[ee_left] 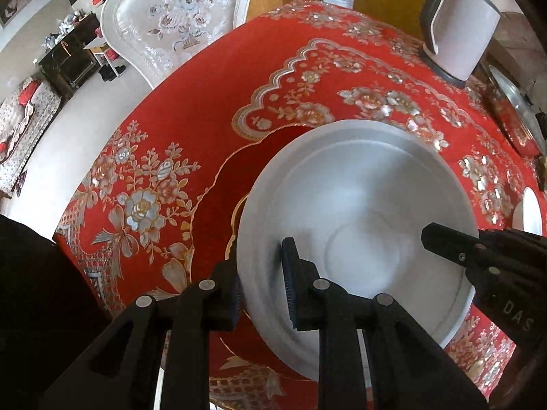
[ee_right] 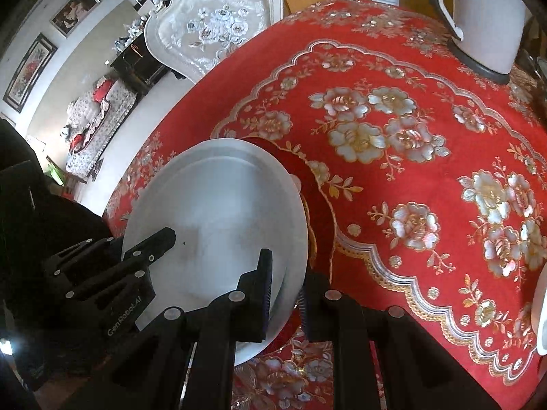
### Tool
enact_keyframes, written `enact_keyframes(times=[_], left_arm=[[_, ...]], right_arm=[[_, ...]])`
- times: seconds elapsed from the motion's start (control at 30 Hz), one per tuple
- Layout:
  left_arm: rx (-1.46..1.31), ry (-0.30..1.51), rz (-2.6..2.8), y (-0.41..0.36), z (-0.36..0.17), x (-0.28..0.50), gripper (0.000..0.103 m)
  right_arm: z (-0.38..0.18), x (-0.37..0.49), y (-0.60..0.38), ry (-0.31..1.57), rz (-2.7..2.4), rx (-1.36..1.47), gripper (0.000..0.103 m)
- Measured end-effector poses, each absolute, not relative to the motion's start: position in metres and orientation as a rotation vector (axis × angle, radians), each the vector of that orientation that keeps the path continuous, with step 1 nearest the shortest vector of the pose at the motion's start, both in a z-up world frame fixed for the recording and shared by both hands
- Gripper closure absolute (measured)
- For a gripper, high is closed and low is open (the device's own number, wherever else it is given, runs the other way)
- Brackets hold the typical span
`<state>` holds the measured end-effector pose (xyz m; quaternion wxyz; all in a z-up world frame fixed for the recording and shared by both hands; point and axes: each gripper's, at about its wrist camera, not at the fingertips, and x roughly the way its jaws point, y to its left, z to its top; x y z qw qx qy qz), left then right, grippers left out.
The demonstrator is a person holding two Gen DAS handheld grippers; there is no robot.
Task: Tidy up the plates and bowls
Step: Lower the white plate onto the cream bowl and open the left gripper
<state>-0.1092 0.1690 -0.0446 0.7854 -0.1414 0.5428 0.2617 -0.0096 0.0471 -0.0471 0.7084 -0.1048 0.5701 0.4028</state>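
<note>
The left gripper (ee_left: pixel 263 287) is clamped on the near left rim of a white plate (ee_left: pixel 355 225), one finger inside and one outside, while the right gripper (ee_right: pixel 285 294) is clamped on the opposite rim of the same plate (ee_right: pixel 218 212). The plate sits above the counter (ee_right: pixel 393 119) with its red flowered cloth. Farther back stand a pale jug (ee_left: pixel 458 34) and a white upholstered chair (ee_left: pixel 177 20).
</note>
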Motion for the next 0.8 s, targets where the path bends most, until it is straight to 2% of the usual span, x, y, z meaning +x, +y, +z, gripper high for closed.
enact_keyframes(times=[0.13,0.23,0.3,0.37,0.53,0.8], left_arm=[[-0.282,1.167,0.578,0.17,-0.048,-0.11,0.082],[-0.283,1.173,0.583,0.172,-0.049,-0.111,0.082],[-0.288,1.177,0.589,0.174,-0.049,-0.113,0.082],[-0.288,1.176,0.595,0.175,-0.046,-0.116,0.082],[-0.276,1.14,0.596,0.171,-0.028,-0.116,0.082],[-0.217,1.05,0.515,0.133,0.008,-0.078,0.082]], right_arm=[[-0.047,-0.014,0.054,1.235,0.883,-0.268,0.086],[-0.046,-0.015,0.055,1.241,0.892,-0.263,0.078],[-0.043,-0.015,0.052,1.247,0.903,-0.245,0.069],[-0.036,-0.014,0.047,1.227,0.897,-0.232,0.065],[-0.018,-0.006,0.026,1.197,0.882,-0.199,0.064],[0.012,0.013,-0.044,1.148,0.79,-0.127,0.052]])
